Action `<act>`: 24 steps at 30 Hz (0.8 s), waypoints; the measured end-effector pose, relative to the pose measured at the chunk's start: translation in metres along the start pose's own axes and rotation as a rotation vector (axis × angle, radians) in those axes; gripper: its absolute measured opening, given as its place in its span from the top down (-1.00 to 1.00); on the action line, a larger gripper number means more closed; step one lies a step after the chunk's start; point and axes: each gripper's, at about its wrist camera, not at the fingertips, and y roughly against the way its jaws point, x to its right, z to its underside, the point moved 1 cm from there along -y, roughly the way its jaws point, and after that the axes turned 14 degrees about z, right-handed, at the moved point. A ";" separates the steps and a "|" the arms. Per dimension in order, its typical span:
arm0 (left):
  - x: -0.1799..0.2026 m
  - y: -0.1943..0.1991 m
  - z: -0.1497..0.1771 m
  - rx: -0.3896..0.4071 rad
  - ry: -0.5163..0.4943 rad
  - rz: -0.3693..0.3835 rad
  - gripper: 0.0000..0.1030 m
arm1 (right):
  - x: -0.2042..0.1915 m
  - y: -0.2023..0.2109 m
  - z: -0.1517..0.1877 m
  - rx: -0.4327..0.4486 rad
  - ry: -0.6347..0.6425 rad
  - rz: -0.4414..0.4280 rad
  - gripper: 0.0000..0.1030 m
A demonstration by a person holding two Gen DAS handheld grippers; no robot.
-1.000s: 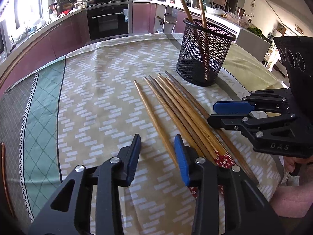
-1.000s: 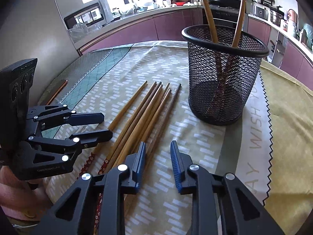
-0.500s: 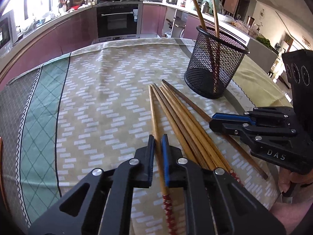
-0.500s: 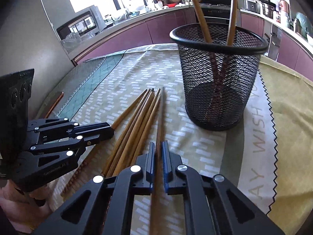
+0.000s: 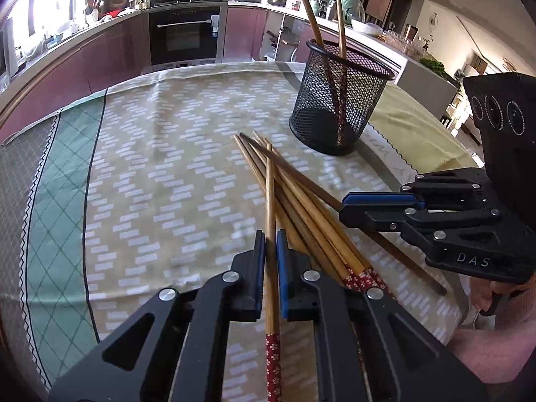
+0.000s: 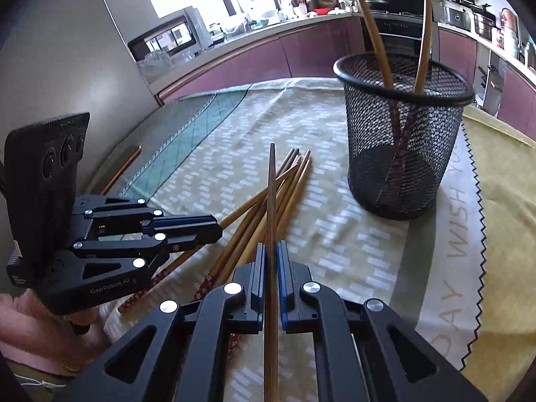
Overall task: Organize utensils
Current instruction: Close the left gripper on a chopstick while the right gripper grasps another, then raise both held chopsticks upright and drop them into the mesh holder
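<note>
A bundle of loose wooden chopsticks (image 5: 301,207) lies on the patterned tablecloth (image 5: 160,174) near the middle of the table, tips pointing far, red flowered ends toward the near edge.

The left tool (image 5: 270,258) is clenched on one light chopstick (image 5: 270,221), which runs straight out between its blue pads and crosses over the others in the pile; its red flowered end sticks back past the jaws.

The right tool (image 6: 272,261) is clenched on a darker chopstick (image 6: 272,201), its pointed tip aimed far, with the shaft passing back through the jaws. In the left wrist view this tool (image 5: 348,206) sits at the right of the pile, gripping the dark stick side-on. In the right wrist view the left tool (image 6: 214,229) comes in from the left with its stick between its shut jaws.

Beyond the pile, to the far right, stands a black mesh holder (image 5: 338,107) on the cloth, upright, with two chopsticks (image 5: 340,26) leaning inside it, tips up.

A pink sleeve (image 5: 495,345) shows at the near right edge behind the right tool. Kitchen cabinets (image 5: 100,63) and an oven (image 5: 182,38) line the far wall.
</note>
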 end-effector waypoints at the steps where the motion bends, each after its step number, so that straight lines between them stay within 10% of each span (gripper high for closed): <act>1: 0.000 -0.001 0.000 -0.004 -0.001 0.002 0.84 | -0.003 -0.002 -0.001 -0.003 0.000 0.000 0.88; 14: -0.005 -0.012 -0.010 -0.030 -0.002 0.022 0.85 | 0.000 -0.007 -0.007 -0.016 -0.007 -0.029 0.89; 24: 0.005 0.039 -0.034 0.114 -0.009 0.105 0.86 | 0.023 0.058 -0.015 0.180 -0.047 -0.028 0.89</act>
